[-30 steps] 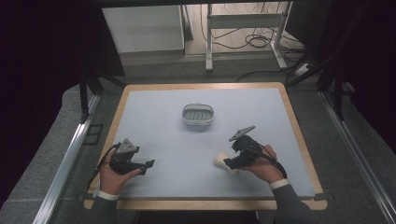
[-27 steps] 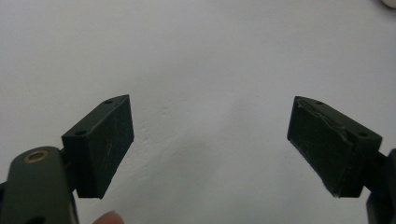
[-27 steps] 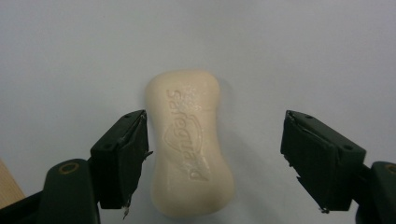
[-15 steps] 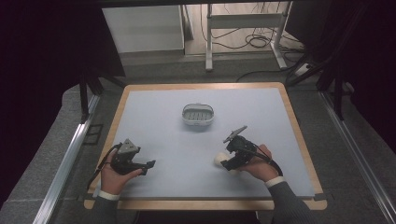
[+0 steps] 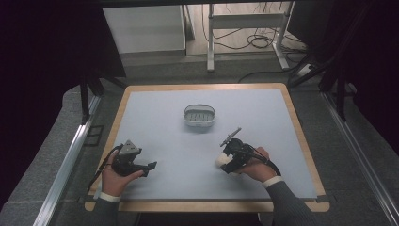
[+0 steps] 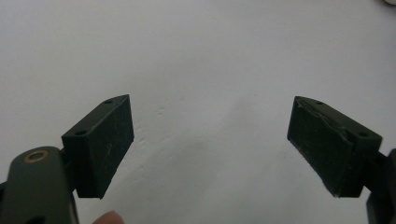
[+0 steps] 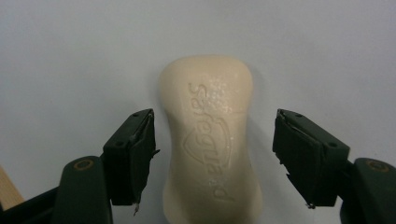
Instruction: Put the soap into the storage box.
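A cream soap bar [image 7: 210, 140] with embossed lettering lies flat on the pale blue mat, lengthwise between the jaws of my right gripper [image 7: 212, 121]. The jaws have just been closing around it, but a gap still shows on each side and the pads do not touch the soap. From the high view, the right gripper [image 5: 227, 162] tips down over the soap bar [image 5: 220, 160] at the mat's front right. My left gripper [image 5: 150, 167] rests at the front left. Its jaws stand wide apart over bare mat in the left gripper view [image 6: 208, 105].
A small white soap dish [image 5: 199, 115] with a slotted bottom sits at the middle of the mat, toward the back. The blue mat [image 5: 282, 117] covers a wooden board [image 5: 301, 132]. Dark floor, table legs and cables lie beyond the far edge.
My right gripper has edged a little to the left and tipped down over the soap. The left hand has stayed where it was.
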`<state>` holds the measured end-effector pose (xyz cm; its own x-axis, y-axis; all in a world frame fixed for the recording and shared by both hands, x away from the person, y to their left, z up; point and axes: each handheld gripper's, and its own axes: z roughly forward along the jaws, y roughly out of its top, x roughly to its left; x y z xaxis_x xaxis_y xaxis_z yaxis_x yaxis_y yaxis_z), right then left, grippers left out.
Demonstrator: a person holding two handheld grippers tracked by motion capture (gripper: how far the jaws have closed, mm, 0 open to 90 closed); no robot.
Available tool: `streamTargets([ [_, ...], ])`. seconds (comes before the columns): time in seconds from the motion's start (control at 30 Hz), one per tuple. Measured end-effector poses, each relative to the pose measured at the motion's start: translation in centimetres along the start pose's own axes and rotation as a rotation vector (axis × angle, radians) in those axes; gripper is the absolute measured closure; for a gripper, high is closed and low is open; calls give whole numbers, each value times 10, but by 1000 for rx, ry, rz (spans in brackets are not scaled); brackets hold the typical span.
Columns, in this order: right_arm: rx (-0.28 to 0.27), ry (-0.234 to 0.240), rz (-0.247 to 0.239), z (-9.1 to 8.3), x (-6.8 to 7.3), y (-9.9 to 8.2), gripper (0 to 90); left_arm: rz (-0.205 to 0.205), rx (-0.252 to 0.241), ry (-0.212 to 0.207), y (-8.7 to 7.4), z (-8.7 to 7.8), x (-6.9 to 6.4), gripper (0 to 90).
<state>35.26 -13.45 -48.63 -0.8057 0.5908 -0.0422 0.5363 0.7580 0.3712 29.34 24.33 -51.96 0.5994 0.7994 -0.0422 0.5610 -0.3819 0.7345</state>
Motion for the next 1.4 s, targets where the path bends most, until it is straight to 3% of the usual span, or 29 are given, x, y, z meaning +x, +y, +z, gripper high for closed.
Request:
streamTargets([
  [0.7, 97, 21, 22, 10, -1, 6, 415, 2, 8, -1, 0, 1, 0, 146],
  [0.97, 141, 21, -5, 13, 1, 9, 482, 1, 7, 0, 0, 0, 0, 144],
  [1.4, 146, 28, -6, 14, -1, 10, 491, 2, 5, 3, 0, 0, 1, 144],
])
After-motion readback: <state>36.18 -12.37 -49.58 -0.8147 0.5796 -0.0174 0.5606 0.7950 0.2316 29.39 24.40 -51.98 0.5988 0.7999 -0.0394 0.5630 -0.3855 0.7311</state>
